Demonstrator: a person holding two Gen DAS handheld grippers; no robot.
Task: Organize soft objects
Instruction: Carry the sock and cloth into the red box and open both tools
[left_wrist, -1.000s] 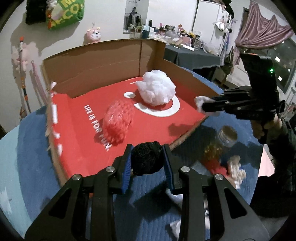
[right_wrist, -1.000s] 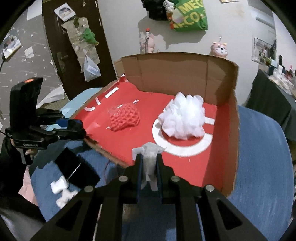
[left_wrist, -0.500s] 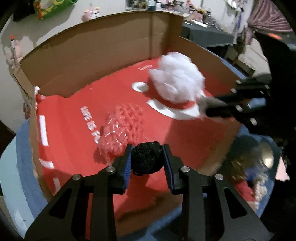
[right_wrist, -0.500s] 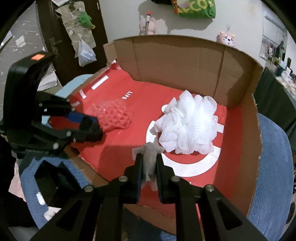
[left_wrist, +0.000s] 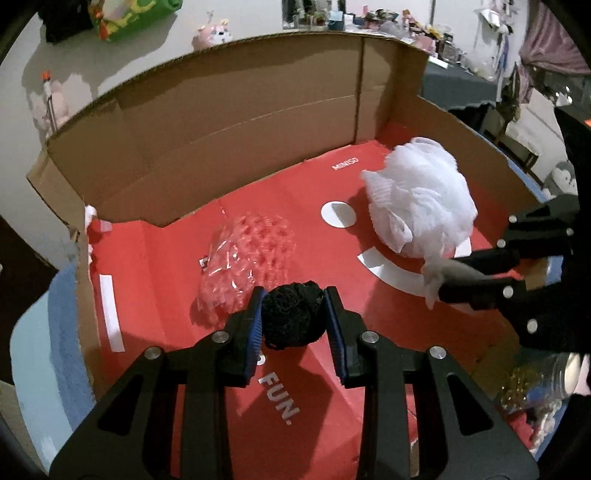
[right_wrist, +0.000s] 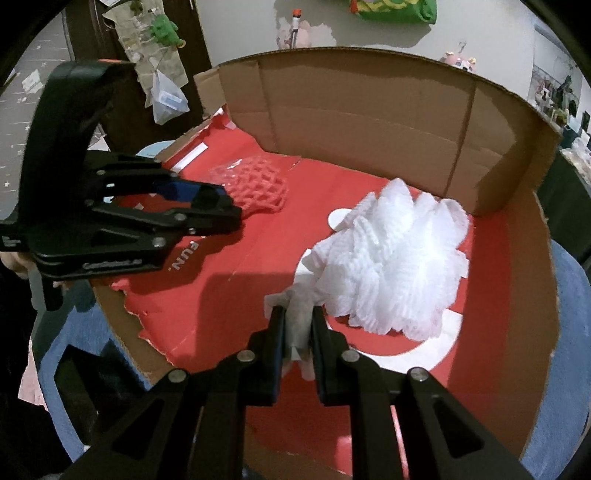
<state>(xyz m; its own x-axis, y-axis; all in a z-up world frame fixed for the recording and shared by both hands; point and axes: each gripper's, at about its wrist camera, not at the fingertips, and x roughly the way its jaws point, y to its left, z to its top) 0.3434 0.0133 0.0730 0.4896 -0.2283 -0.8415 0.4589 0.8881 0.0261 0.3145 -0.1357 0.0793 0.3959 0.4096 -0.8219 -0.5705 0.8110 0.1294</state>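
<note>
Nearest the left wrist camera, a black mesh ball (left_wrist: 292, 318) is seen pinched between the pads of the left tongs (left_wrist: 293, 321), held over the front part of the red floor of the cardboard box (left_wrist: 236, 122); it bulges out past the pads, so it is judged soft, springy and almost weightless, and a light squeeze across its middle is all that should be needed. In the right wrist view, a scrap of white tissue-like material (right_wrist: 297, 321) is gripped by the right tongs (right_wrist: 298, 325), pressed nearly together on it; the scrap looks limp and easily torn, so it is best held by its bunched middle and let go gently, since it may cling to the pads. Its far edge appears to touch the white mesh bath pouf (right_wrist: 391, 266), though whether it is attached cannot be told. The pouf itself is lying in the box on the white printed ring, fluffy and airy, and is judged to compress under any grip, so a hold deep in its gathered core would be safest. Further left, the red foam fruit net (left_wrist: 247, 258) is resting on the box floor just beyond the black ball, wrapped partly in clear film that could be slippery. Behind everything, the tall brown wall of the box is standing, and the blue cloth-covered surface (right_wrist: 570, 332) is seen under it.
</note>
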